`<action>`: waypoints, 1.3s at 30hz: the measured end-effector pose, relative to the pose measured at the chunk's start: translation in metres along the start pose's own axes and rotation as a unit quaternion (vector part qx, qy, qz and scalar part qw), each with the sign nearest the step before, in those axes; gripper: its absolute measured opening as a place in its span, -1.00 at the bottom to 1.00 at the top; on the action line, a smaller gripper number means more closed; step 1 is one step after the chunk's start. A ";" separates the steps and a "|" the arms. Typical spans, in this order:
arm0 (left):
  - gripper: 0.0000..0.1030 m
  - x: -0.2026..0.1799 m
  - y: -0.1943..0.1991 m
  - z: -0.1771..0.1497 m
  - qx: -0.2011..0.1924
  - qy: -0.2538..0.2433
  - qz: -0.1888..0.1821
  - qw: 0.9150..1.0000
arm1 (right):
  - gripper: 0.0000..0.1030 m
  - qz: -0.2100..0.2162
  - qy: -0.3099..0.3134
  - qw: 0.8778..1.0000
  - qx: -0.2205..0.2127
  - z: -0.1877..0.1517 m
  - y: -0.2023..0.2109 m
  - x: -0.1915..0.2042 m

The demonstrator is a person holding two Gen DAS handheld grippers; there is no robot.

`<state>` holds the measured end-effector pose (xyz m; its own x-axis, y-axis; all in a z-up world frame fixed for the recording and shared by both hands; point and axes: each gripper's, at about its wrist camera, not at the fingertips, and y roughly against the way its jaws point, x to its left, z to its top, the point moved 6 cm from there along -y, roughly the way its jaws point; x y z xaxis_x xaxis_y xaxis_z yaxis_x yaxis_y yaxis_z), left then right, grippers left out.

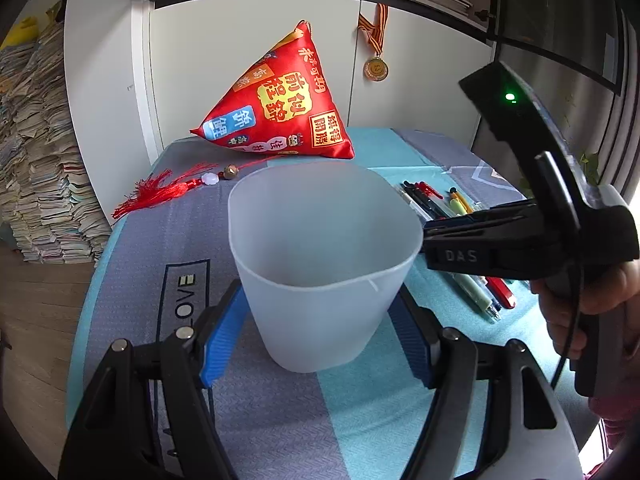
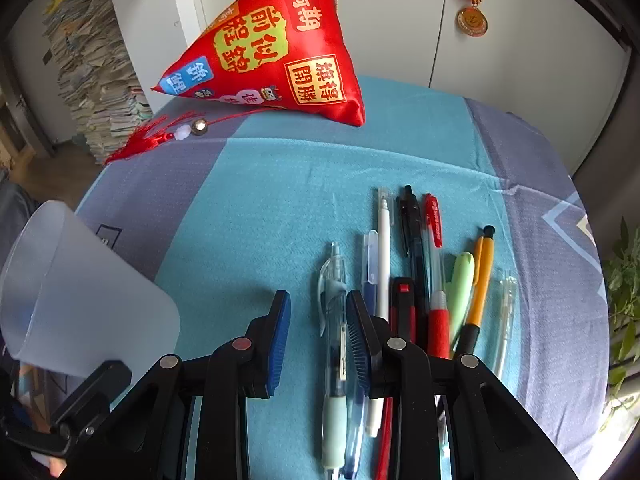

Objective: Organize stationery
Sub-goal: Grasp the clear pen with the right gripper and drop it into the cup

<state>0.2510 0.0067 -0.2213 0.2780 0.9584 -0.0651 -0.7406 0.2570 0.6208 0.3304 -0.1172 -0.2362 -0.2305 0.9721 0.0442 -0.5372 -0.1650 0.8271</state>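
Right wrist view: blue-grey tablecloth (image 2: 260,184), white cabinets (image 2: 520,60) behind; about nine pens (image 2: 384,264), one cup (image 2: 80,292). Right gripper (image 2: 318,336) gapes narrowly, empty; left gripper (image 1: 320,332) clasps the cup.

Pen (image 2: 334,344) tips behind hand-held gripper (image 2: 318,338)

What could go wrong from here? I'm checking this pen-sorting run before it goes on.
1. The right gripper has open jaws around the clear pen with the pale green grip, but the blue capped pen lies close beside it, so closing may catch both.
2. The frosted translucent plastic cup sits between the left gripper jaws; a hard squeeze might deform it or tip it.
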 end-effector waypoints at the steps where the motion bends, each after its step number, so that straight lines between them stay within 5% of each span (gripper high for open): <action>1: 0.35 0.000 0.000 0.000 0.001 -0.001 -0.001 1.000 | -0.41 -0.001 0.000 1.000 0.002 0.002 -0.003 0.000; 7: 0.36 0.003 -0.001 0.001 0.003 0.007 -0.004 1.000 | -0.43 -0.014 0.004 1.000 0.004 0.010 -0.012 0.000; 9: 0.37 0.003 -0.001 0.001 0.003 0.009 -0.006 1.000 | -0.68 -0.017 0.011 1.000 0.003 0.013 -0.013 0.000; 13: 0.38 0.004 -0.002 0.001 0.008 0.012 -0.011 1.000 | -0.68 0.000 -0.001 1.000 0.003 0.016 -0.007 0.000; 31: 0.38 0.005 -0.004 -0.001 0.016 0.009 -0.009 1.000 | -0.71 0.058 0.006 0.979 -0.196 0.044 0.167 0.035; 39: 0.38 0.005 -0.003 -0.001 0.016 0.006 -0.007 1.000 | -0.71 0.115 0.029 0.965 -0.235 0.067 0.209 0.064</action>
<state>0.2538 0.0106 -0.2247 0.2800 0.9563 -0.0837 -0.7167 0.2663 0.6445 0.2579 -0.0785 -0.0227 -0.4262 0.8915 0.1535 -0.7716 -0.4468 0.4528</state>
